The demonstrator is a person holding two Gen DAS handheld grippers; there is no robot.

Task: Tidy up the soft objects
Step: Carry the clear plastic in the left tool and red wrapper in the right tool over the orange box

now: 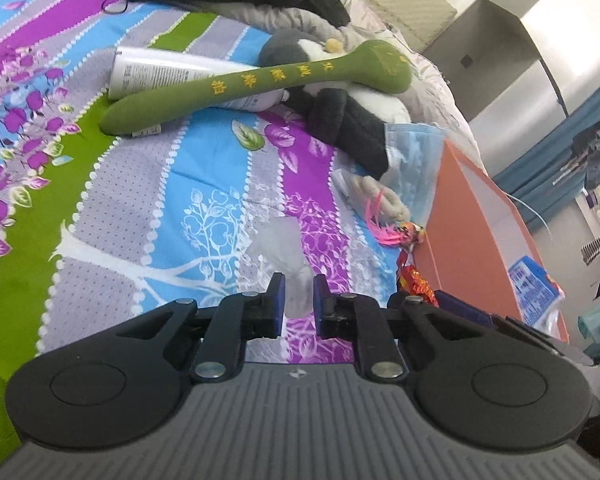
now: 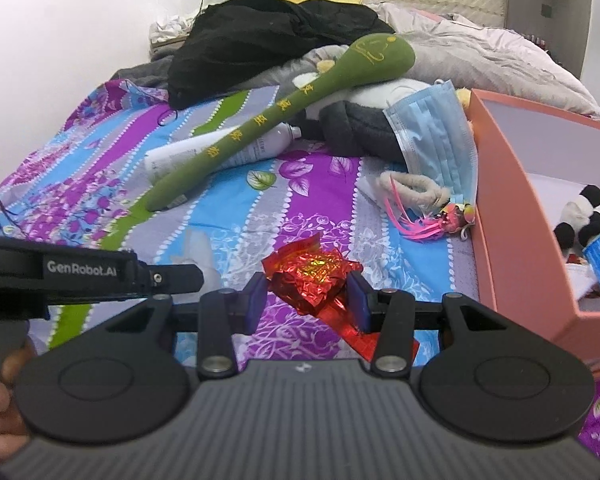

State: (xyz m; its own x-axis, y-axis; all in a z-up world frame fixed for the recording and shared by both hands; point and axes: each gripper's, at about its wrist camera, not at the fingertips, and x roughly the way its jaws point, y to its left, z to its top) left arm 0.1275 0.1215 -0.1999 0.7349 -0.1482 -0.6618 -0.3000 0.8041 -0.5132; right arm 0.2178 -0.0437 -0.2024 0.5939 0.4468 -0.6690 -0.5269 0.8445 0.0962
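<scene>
My left gripper (image 1: 299, 284) is shut on a crumpled white tissue (image 1: 286, 248), held just above the patterned bedsheet (image 1: 180, 184). My right gripper (image 2: 307, 286) is shut on a crumpled red foil wrapper (image 2: 312, 276), close beside the pink box (image 2: 512, 200). That box holds a panda plush (image 2: 580, 220) and a blue packet. A long green plush stick (image 2: 260, 120) lies across a white tube (image 2: 204, 152) and a grey-and-white plush penguin (image 2: 352, 120). A blue face mask (image 2: 436, 136), a beige hair band (image 2: 412, 188) and a pink tasselled toy (image 2: 440, 220) lie by the box's wall.
A black garment (image 2: 268, 40) and a grey quilt (image 2: 480, 52) are piled at the head of the bed. In the right wrist view the left gripper's body (image 2: 84, 276) shows at the left edge, with a person's hand (image 2: 0, 392) below it.
</scene>
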